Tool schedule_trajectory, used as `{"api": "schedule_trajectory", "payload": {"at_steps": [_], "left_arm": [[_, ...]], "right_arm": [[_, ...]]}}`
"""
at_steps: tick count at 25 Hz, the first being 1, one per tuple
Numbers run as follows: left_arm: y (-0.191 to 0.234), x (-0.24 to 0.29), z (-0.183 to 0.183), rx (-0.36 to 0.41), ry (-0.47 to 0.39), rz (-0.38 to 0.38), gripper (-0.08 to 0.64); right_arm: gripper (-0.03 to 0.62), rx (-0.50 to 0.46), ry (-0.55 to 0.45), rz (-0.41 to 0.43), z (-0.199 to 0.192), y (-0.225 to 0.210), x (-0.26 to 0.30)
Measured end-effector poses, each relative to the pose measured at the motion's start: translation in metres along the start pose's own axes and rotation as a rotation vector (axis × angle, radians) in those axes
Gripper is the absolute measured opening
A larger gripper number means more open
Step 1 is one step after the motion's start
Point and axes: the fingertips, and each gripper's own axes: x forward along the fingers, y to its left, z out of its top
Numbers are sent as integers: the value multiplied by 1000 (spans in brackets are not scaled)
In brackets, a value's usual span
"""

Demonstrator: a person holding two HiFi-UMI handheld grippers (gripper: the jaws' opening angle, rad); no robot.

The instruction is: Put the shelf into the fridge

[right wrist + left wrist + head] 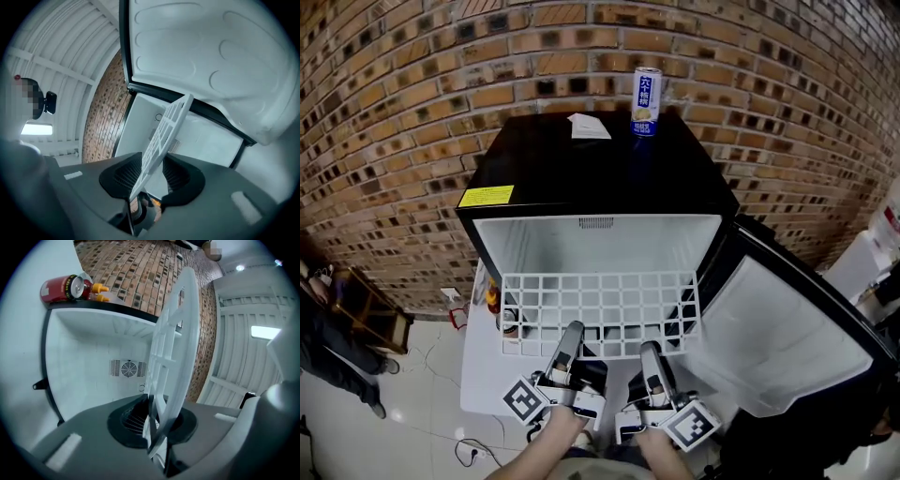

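The white grid shelf (600, 314) lies level across the open mouth of the black mini fridge (581, 169), its far edge at the white interior (600, 244). My left gripper (572, 330) is shut on the shelf's near edge; in the left gripper view the shelf (173, 348) runs edge-on out of the pinching jaws (157, 427). My right gripper (649, 352) stands at the same edge, further right. In the right gripper view the shelf (161, 136) passes between the jaws (150, 180), which stand apart with a gap beside it.
The fridge door (778, 337) hangs open to the right, its white liner (201, 61) close to my right gripper. A blue-white can (646, 101) and a paper (589, 126) sit on top. A red can (63, 288) and bottles lie under the shelf at the left. A person (319, 337) is at far left.
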Motion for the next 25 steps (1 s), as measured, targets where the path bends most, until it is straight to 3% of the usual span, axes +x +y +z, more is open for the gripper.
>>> {"api": "schedule_trajectory", "payload": {"at_steps": [8,25], "left_arm": [[1,2,-1,-6,6,-7,29],[13,3,8,-36,11,24,29]], "right_arm": [[71,-1,-29,-47,12,-11,2],[55,62,-27,-58,5,-21,10]]}}
